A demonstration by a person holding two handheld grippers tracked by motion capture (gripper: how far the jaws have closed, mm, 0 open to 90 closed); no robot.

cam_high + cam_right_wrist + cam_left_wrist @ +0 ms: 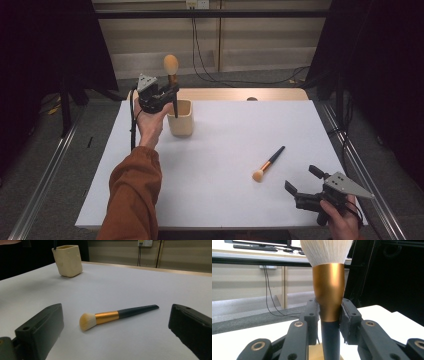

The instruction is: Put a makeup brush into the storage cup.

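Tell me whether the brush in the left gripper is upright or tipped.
Upright: the brush stands bristles up in the left gripper, handle end lowered into the cup.

Cup at far left of table, upright brush standing in its mouth, left gripper clamped on brush above rim: approach from above blocked. Second brush flat at centre-right, bare table all round it. Right gripper near it, jaws wide, path between unobstructed.

A white table bears a cream cup and a brush.
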